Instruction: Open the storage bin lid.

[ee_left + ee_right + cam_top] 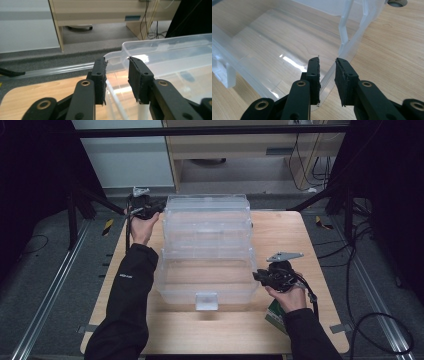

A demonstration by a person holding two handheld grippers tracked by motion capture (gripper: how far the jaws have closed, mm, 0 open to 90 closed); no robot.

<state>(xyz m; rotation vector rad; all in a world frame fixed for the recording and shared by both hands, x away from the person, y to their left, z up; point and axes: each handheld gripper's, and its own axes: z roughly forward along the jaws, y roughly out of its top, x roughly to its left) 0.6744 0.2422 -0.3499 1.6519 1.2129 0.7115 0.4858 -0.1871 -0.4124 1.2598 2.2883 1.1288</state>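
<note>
One wooden table point(280, 235) stands on grey floor, dark curtains at both sides. One clear plastic box point(207, 250) sits at its centre. Two grippers: the left gripper point(117, 72) at ten o'clock straddles the box rim, jaws released; the right gripper point(327, 75) at four o'clock straddles the wall, grip uncertain. The high view shows a green packet point(274, 312).

Clear, colourless plastic box point(207, 251); pale wood-grain tabletop point(280, 232); black tools point(145, 210), point(260, 276); green-and-white packet point(276, 314) at five o'clock; black sleeves point(127, 300).
</note>
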